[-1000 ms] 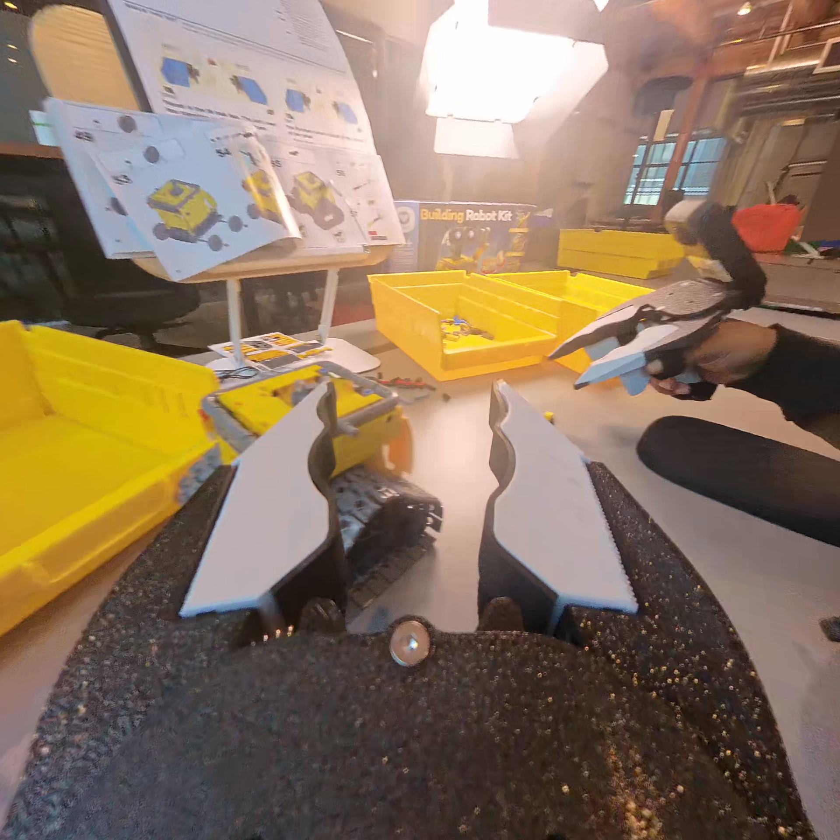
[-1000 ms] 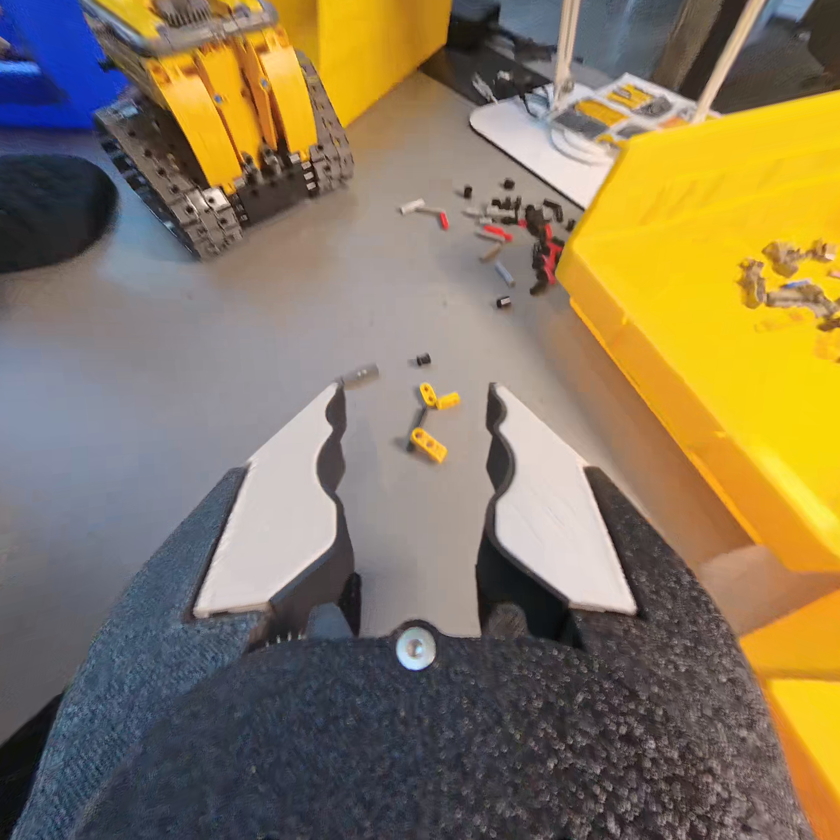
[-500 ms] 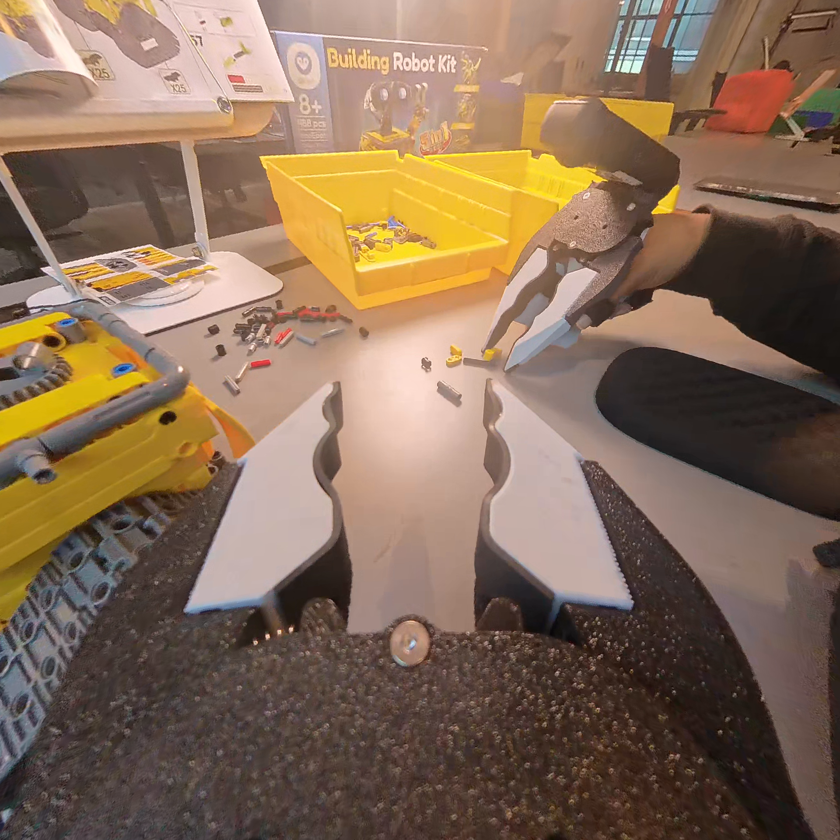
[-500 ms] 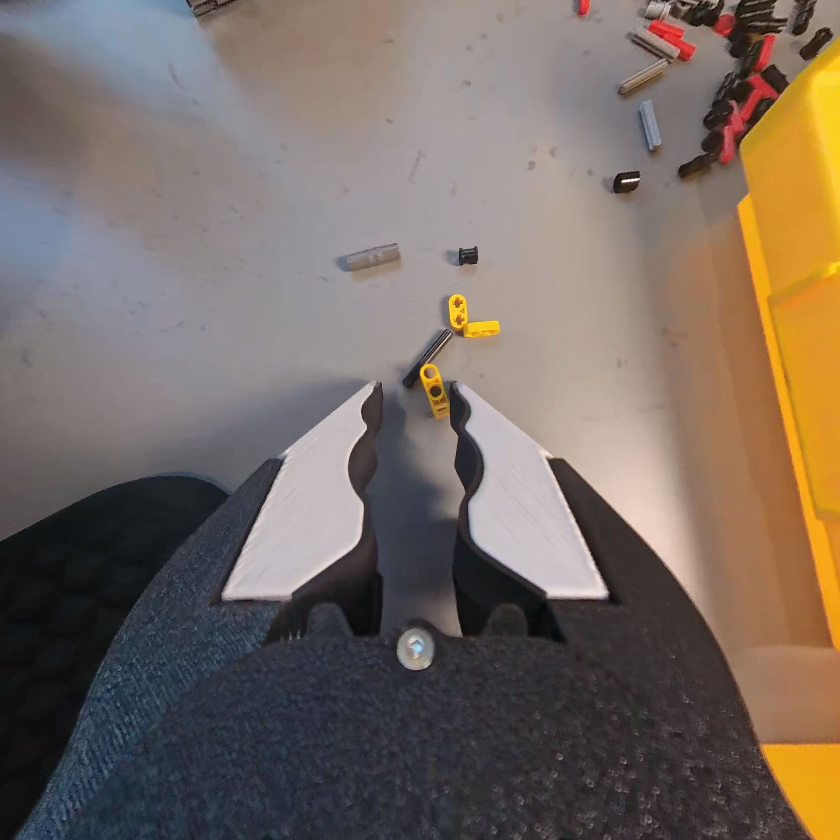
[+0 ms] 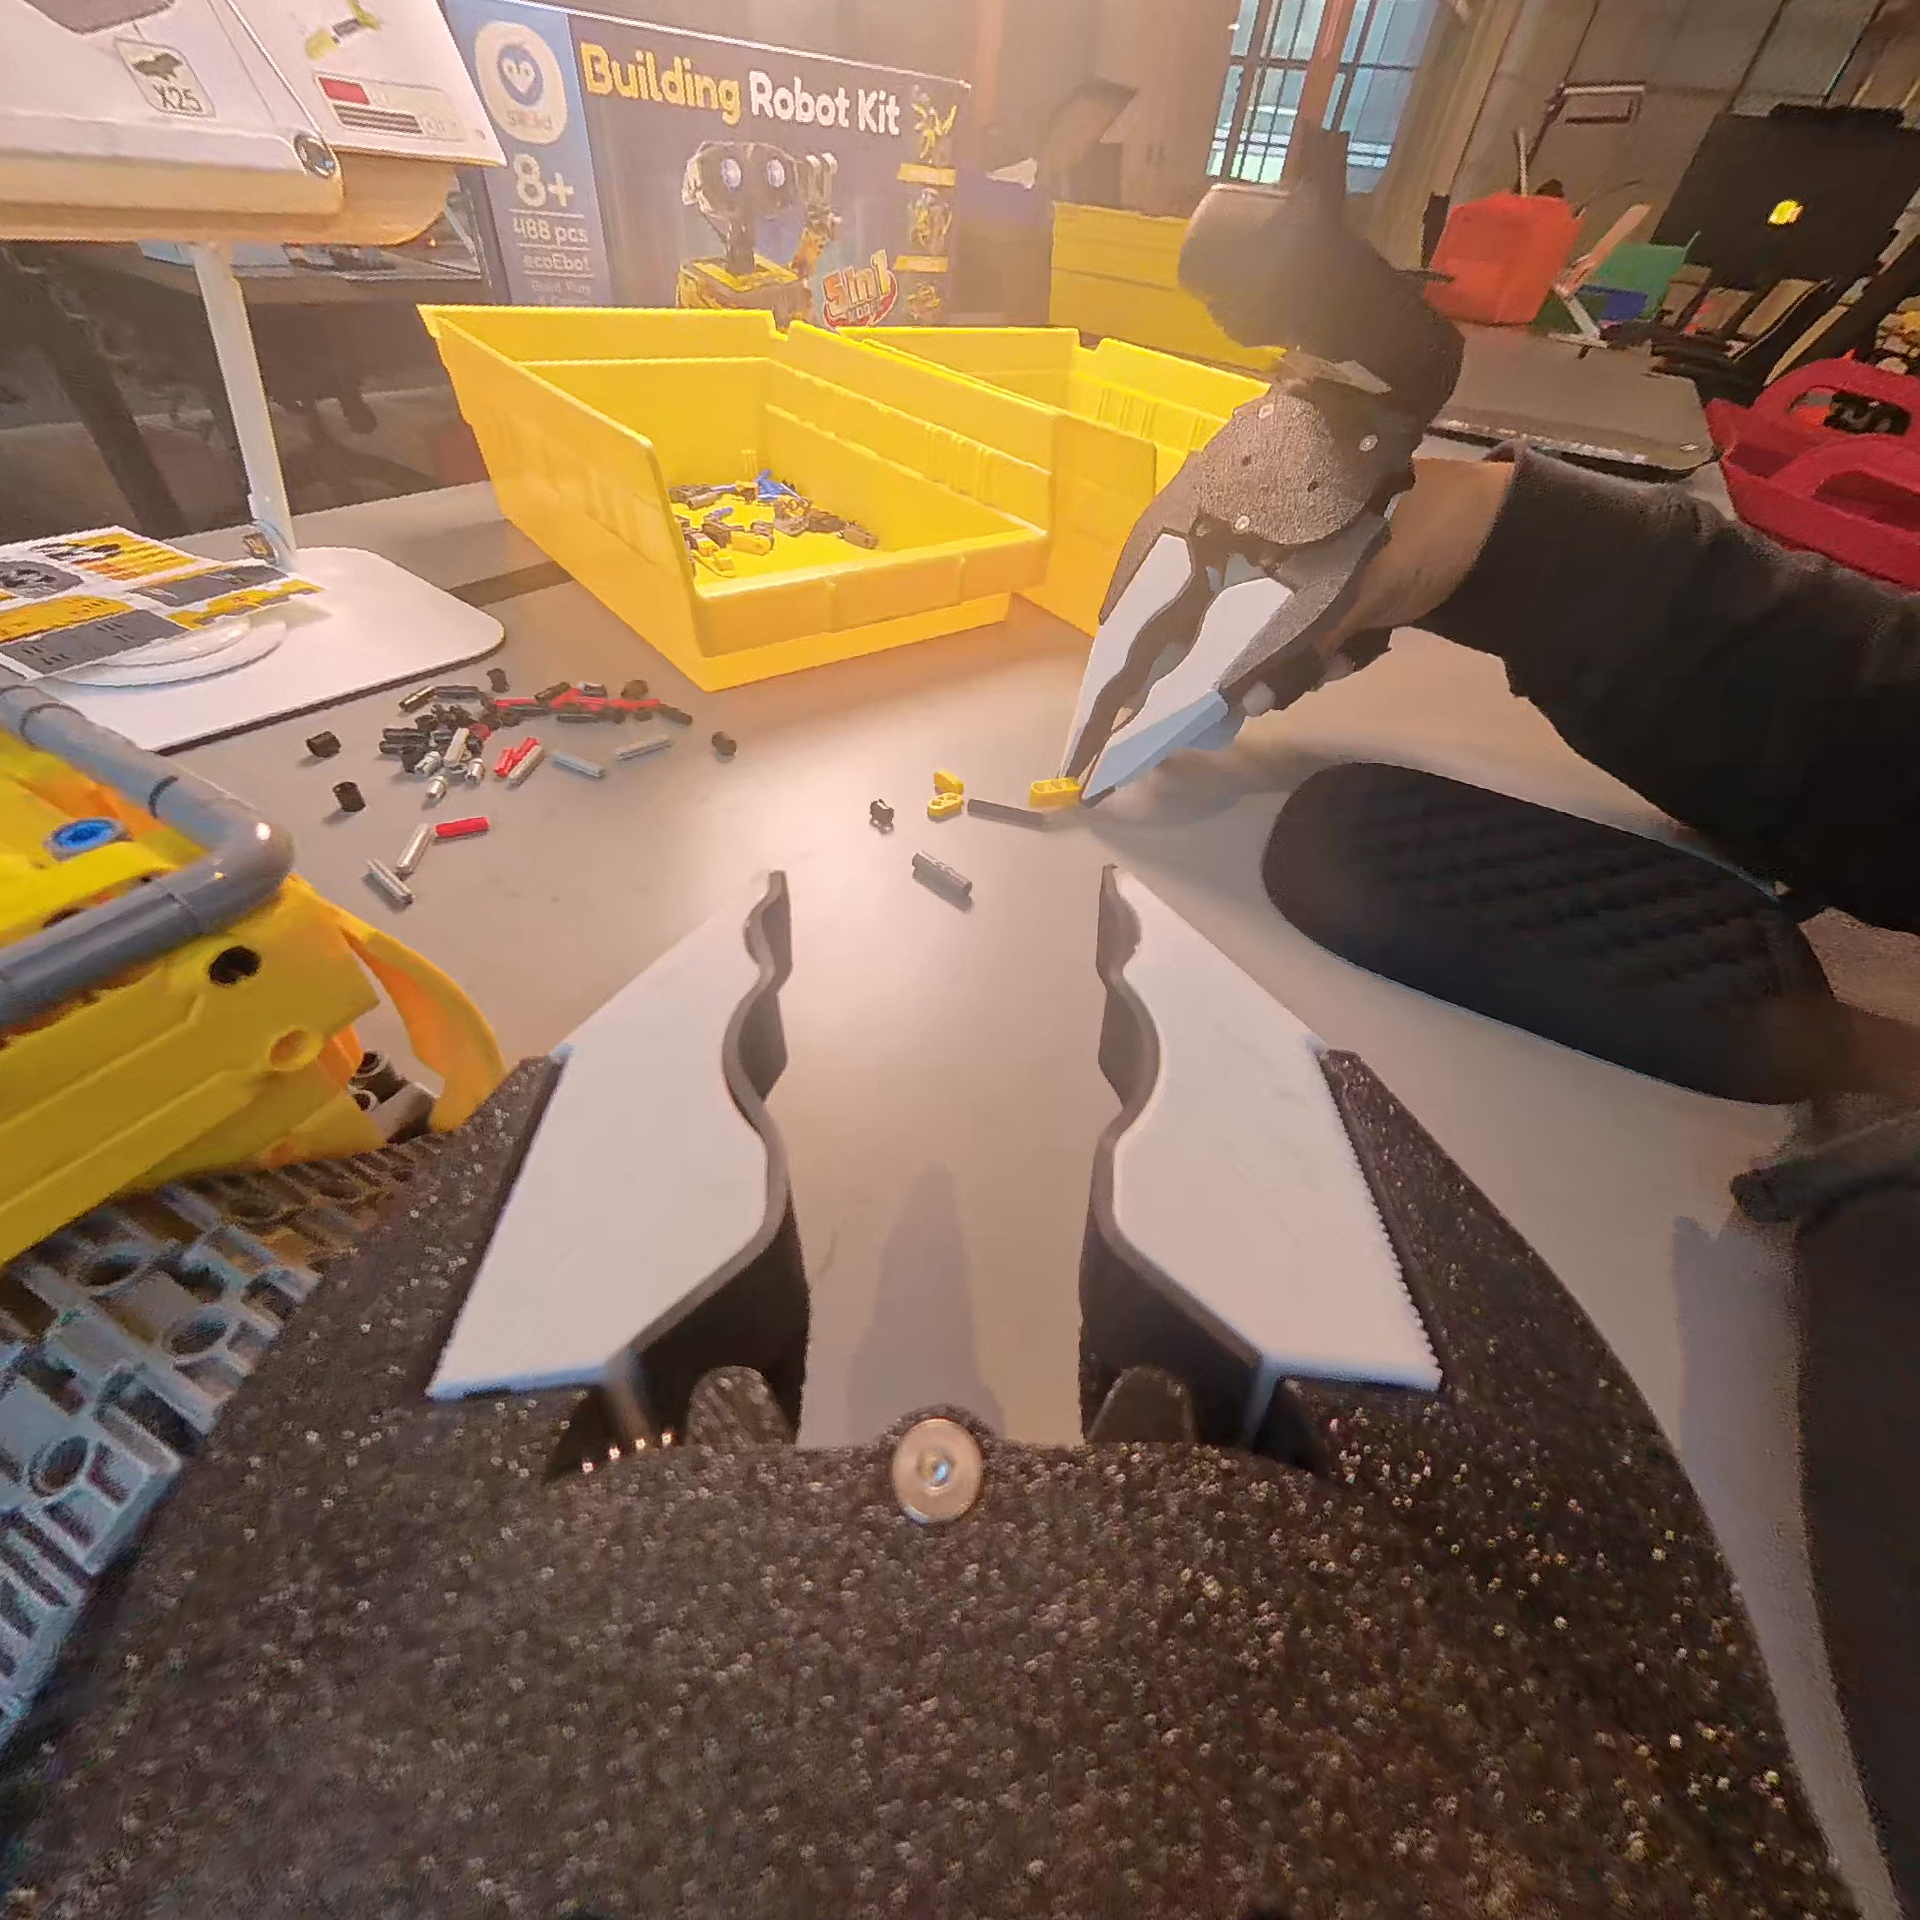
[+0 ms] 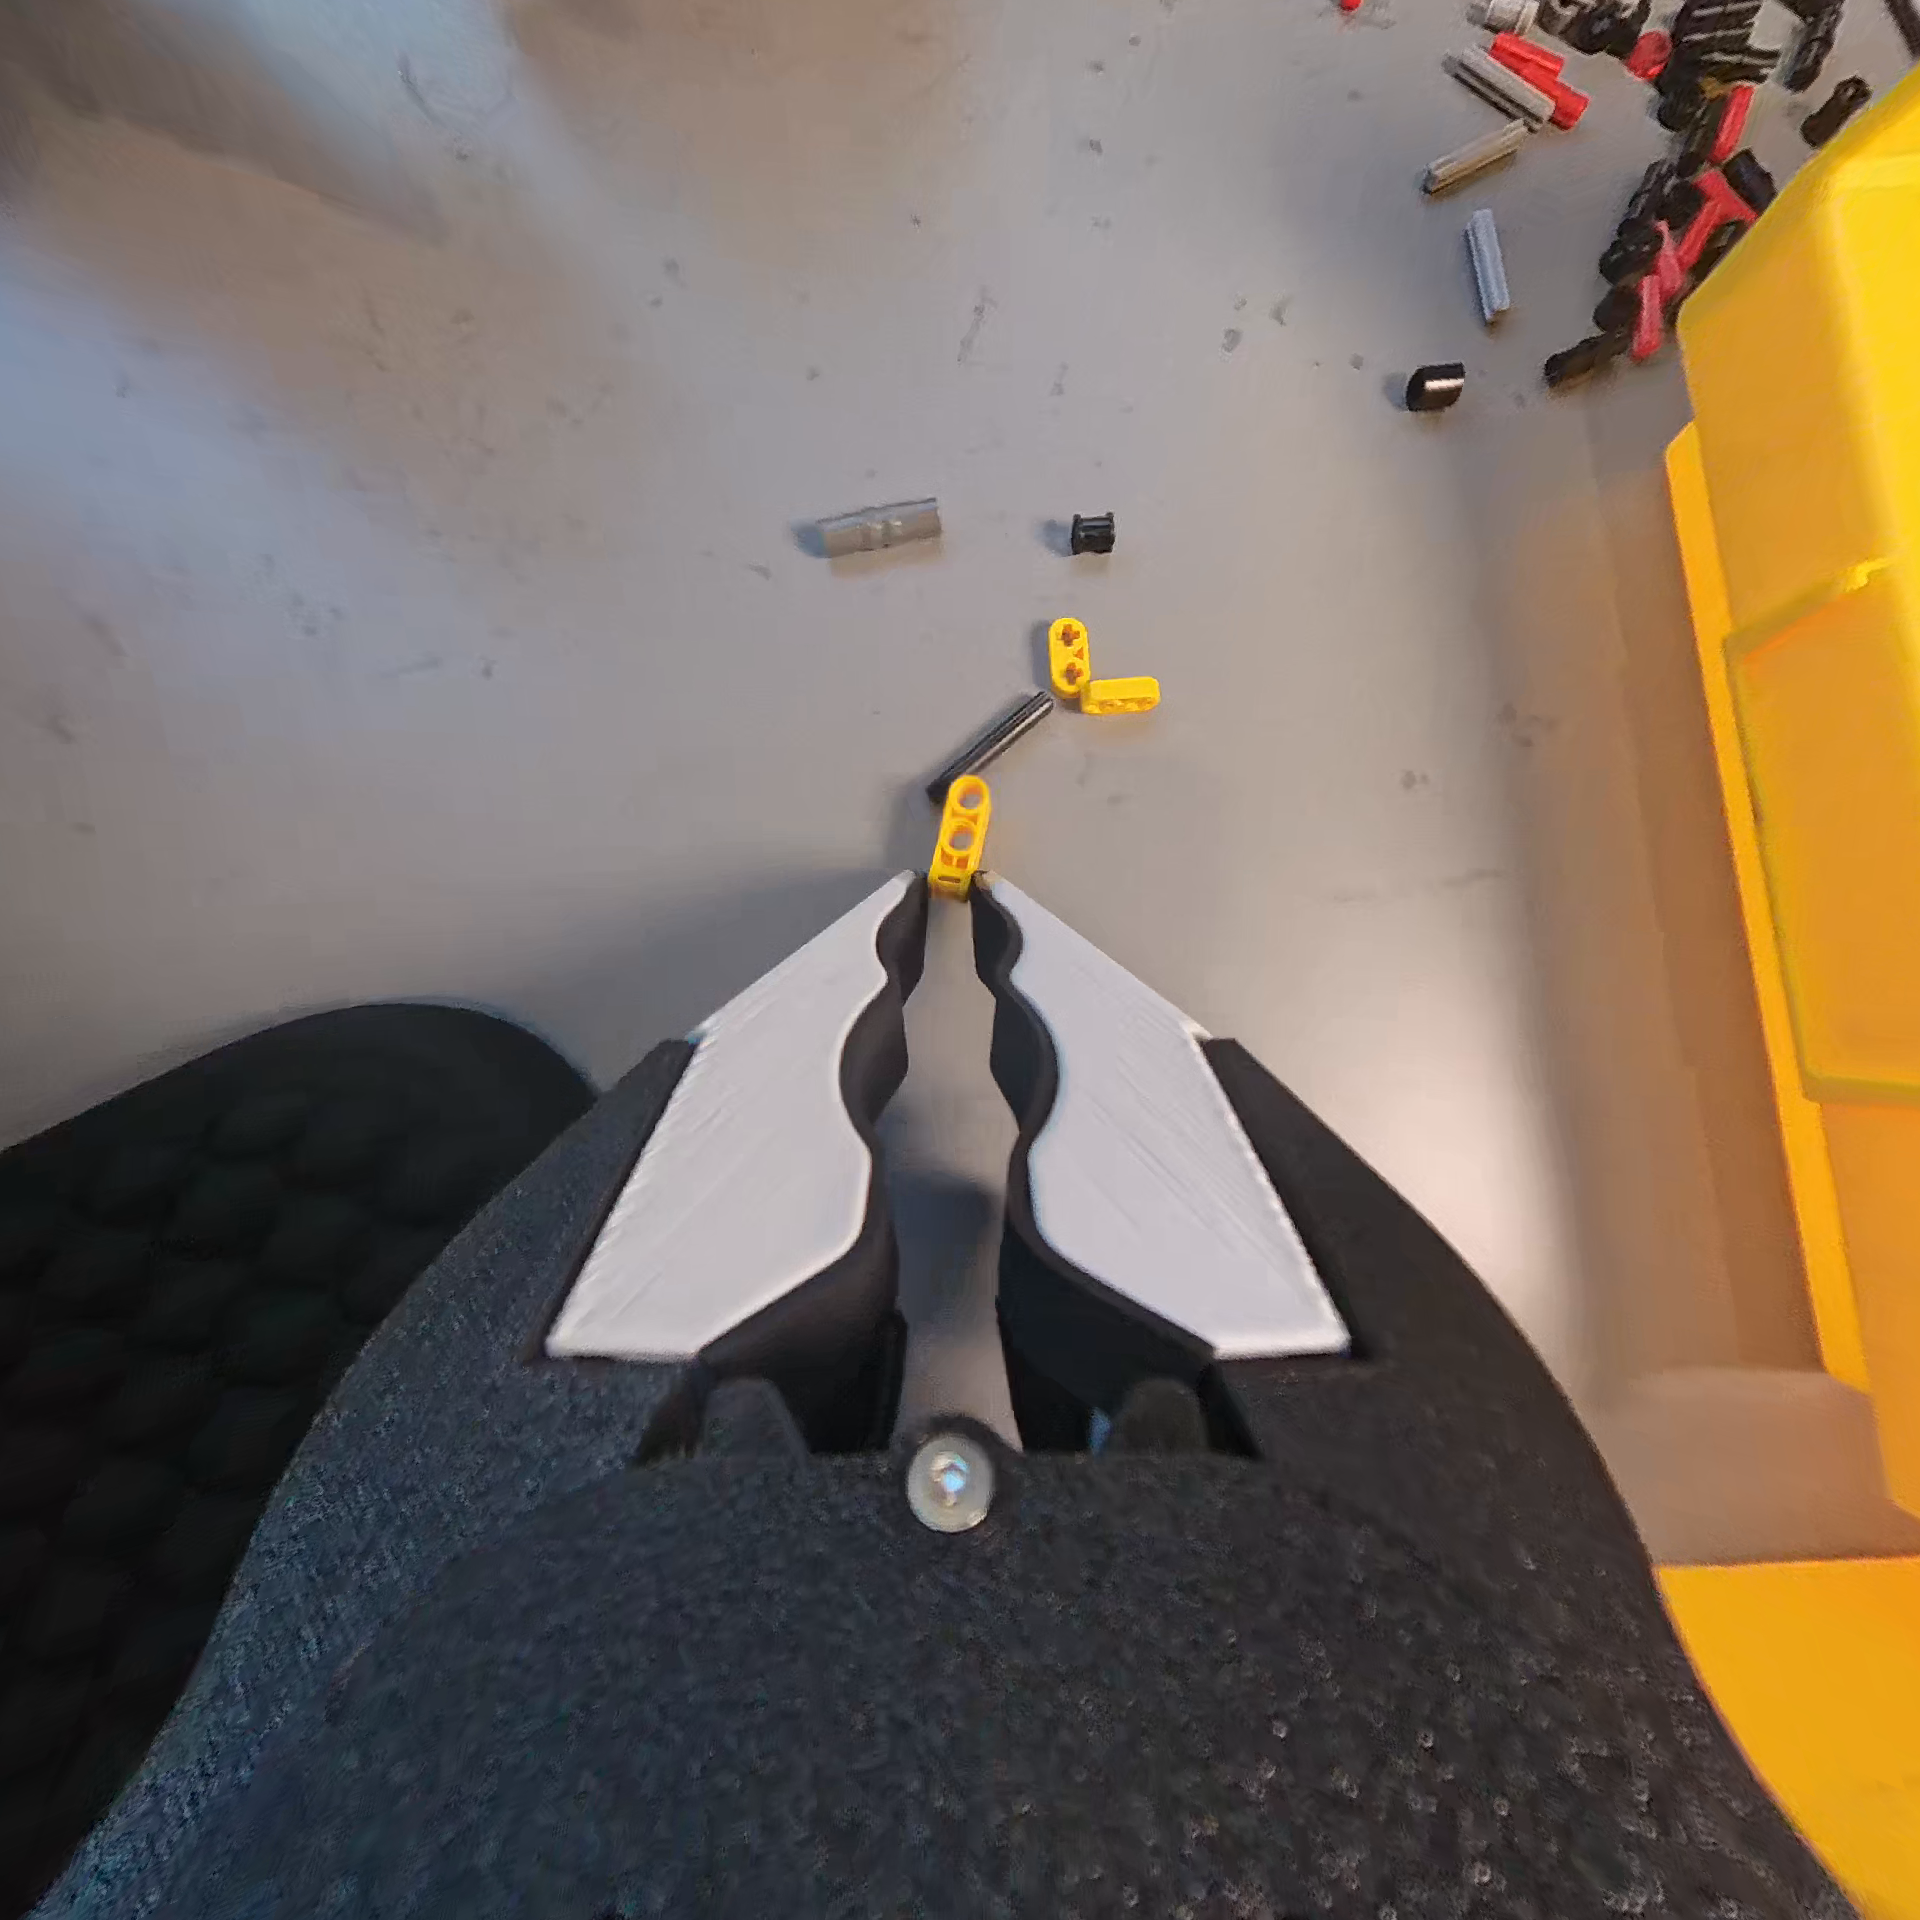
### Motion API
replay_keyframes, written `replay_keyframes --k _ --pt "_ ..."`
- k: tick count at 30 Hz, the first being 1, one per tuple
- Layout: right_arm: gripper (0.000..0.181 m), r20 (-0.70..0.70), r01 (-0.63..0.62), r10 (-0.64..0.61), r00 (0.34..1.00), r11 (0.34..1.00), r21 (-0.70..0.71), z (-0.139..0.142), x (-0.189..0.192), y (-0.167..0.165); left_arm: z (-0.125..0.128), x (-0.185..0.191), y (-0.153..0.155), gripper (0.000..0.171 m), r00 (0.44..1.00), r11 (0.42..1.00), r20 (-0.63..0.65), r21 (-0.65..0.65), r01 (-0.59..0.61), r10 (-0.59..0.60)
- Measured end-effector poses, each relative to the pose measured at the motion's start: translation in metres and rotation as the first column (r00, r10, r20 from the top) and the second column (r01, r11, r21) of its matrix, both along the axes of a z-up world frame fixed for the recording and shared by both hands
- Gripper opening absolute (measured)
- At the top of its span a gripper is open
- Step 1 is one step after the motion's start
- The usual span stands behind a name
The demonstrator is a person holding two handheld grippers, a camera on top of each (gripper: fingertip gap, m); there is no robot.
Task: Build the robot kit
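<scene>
A grey table carries everything. At its far side sit yellow bins, one with small parts inside, and behind them stands a blue kit box. A white stand with printed sheets is at the far left. At the near left edge lies a yellow tracked model, just beside the left gripper's body. A black pad lies to the right, under the sleeve of the person who holds the right gripper.

The left gripper hangs above bare table with its jaws spread wide and nothing between them; a grey pin lies just ahead of the tips.

The right gripper points steeply down at the table, jaws nearly together, the tips pinching one end of a yellow beam. The beam's far end touches or lies just by a black axle. Beyond these lie two more yellow pieces, a black bush and a grey sleeve. A scatter of black, red and grey pins lies near the bin.
</scene>
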State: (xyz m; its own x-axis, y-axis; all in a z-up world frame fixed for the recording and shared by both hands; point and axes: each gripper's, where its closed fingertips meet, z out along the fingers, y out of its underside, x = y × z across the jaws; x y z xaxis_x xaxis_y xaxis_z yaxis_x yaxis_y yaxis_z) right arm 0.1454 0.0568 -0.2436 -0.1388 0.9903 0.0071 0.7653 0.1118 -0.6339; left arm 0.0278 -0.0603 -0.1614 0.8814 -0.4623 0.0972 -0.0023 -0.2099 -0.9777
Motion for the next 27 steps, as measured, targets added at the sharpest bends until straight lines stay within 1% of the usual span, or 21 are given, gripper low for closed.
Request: replay_keyframes --k 2,4,5,8,10,12,13,16,17,20,23,25,27 --pt "0.008 -0.046 -0.053 0.053 0.998 0.999 -0.006 0.018 -0.004 -0.017 -0.001 0.004 -0.005 0.056 1.000 1.000 0.001 -0.007 0.021 -0.021" --pt "0.008 -0.105 -0.153 0.150 0.983 0.988 -0.023 0.037 -0.016 -0.046 -0.002 0.010 -0.010 0.056 0.998 0.998 -0.022 -0.023 0.053 -0.054" --pt "0.008 -0.123 -0.211 0.207 0.971 0.977 -0.023 0.042 -0.024 -0.062 -0.002 0.011 -0.012 0.056 0.996 0.997 -0.056 -0.032 0.070 -0.072" --pt "0.008 -0.139 -0.375 0.370 0.919 0.927 -0.016 0.039 -0.048 -0.108 -0.004 0.012 -0.017 0.057 0.965 0.987 -0.214 -0.085 0.134 -0.149" --pt "0.008 -0.124 -0.432 0.425 0.896 0.901 -0.029 0.029 -0.061 -0.125 -0.009 0.010 -0.020 0.056 0.917 0.972 -0.326 -0.131 0.196 -0.229" --pt "0.008 -0.099 -0.430 0.425 0.900 0.902 -0.044 0.018 -0.073 -0.130 -0.019 0.006 -0.020 0.055 0.858 0.947 -0.403 -0.185 0.264 -0.318" --pt "0.008 -0.082 -0.429 0.424 0.902 0.902 -0.055 0.013 -0.076 -0.132 -0.025 0.005 -0.020 0.055 0.838 0.932 -0.411 -0.211 0.296 -0.359" --pt "0.008 0.002 -0.407 0.407 0.913 0.913 -0.030 -0.003 -0.075 -0.127 -0.034 0.007 -0.014 0.054 0.822 0.907 -0.386 -0.220 0.359 -0.419" --pt "0.008 0.021 -0.392 0.392 0.920 0.920 -0.016 -0.005 -0.072 -0.123 -0.035 0.009 -0.011 0.054 0.824 0.908 -0.382 -0.203 0.366 -0.418" --pt "0.008 0.033 -0.341 0.341 0.939 0.940 -0.002 -0.006 -0.062 -0.113 -0.036 0.015 -0.003 0.051 0.857 0.921 -0.337 -0.154 0.358 -0.390" --pt "0.008 0.011 -0.335 0.335 0.942 0.942 0.018 -0.005 -0.058 -0.110 -0.033 0.014 -0.003 0.048 0.853 0.937 -0.391 -0.107 0.333 -0.347" --pt "0.008 -0.008 -0.326 0.326 0.945 0.945 -0.006 -0.006 -0.057 -0.109 -0.034 0.014 -0.003 0.047 0.845 0.944 -0.425 -0.085 0.319 -0.324" --pt "0.008 0.001 -0.306 0.306 0.952 0.952 0.010 -0.005 -0.051 -0.100 -0.035 0.014 -0.003 0.047 0.839 0.950 -0.453 -0.065 0.306 -0.302"
